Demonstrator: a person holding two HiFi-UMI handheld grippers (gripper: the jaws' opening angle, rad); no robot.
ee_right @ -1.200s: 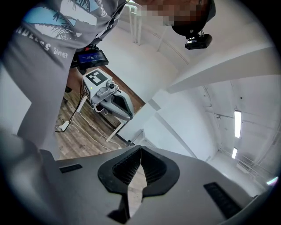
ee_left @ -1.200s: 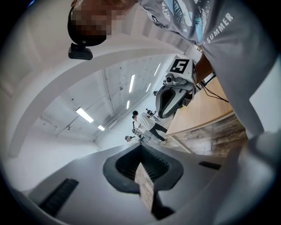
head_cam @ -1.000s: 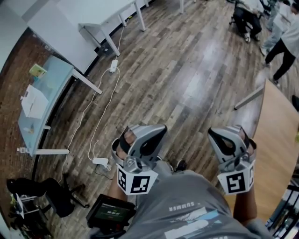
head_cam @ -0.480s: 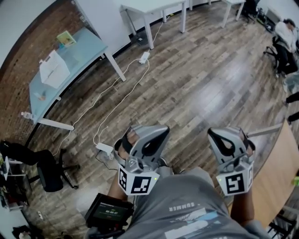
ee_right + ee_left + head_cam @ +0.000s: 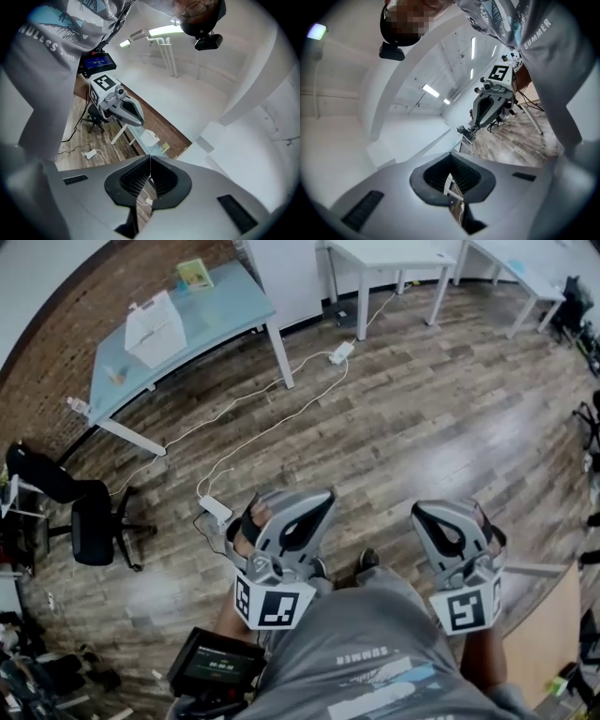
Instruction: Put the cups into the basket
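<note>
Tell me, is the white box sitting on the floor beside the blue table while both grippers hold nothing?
Not quite. The head view shows the white box sitting on top of the light blue table, not on the floor beside it. The rest is right: the left gripper and the right gripper both hold nothing, their jaws together.
</note>
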